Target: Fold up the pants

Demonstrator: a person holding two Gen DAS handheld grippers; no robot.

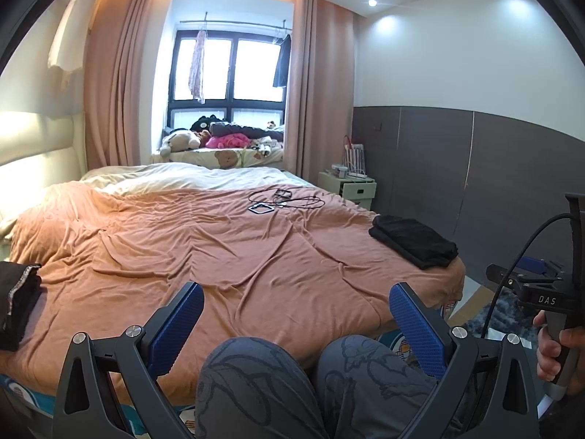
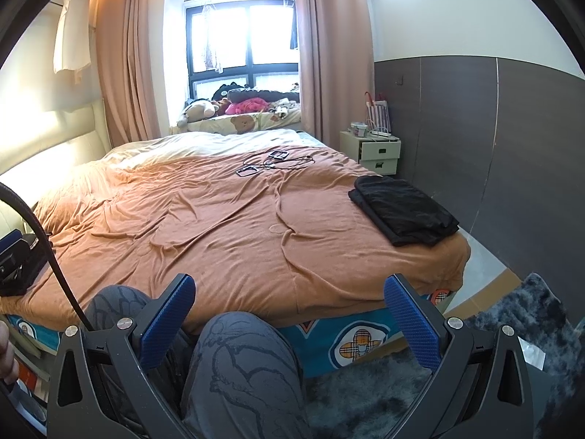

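At your far left, a dark garment pile (image 1: 16, 303) is cut off by the frame edge, so you can't tell what it is. Your left gripper (image 1: 296, 323) hangs above your knees (image 1: 256, 373) with its blue fingers (image 1: 182, 323) spread wide, holding nothing. Ahead lies the bed (image 1: 219, 248) under a wrinkled orange cover, with a tangle of cables (image 1: 281, 199) near its far side, too small to identify. The folded black pants (image 1: 415, 241) sit at the bed's right edge, near the corner. Behind stand a window (image 1: 228, 73), pink curtains (image 1: 109, 87) and a pale nightstand (image 1: 349, 186). Your right gripper (image 2: 289, 314) is likewise spread and empty; in the left view its body reads "DAS", your hand (image 1: 555, 347) round its handle. A grey shaggy rug (image 2: 512, 329) lies beside the bed.
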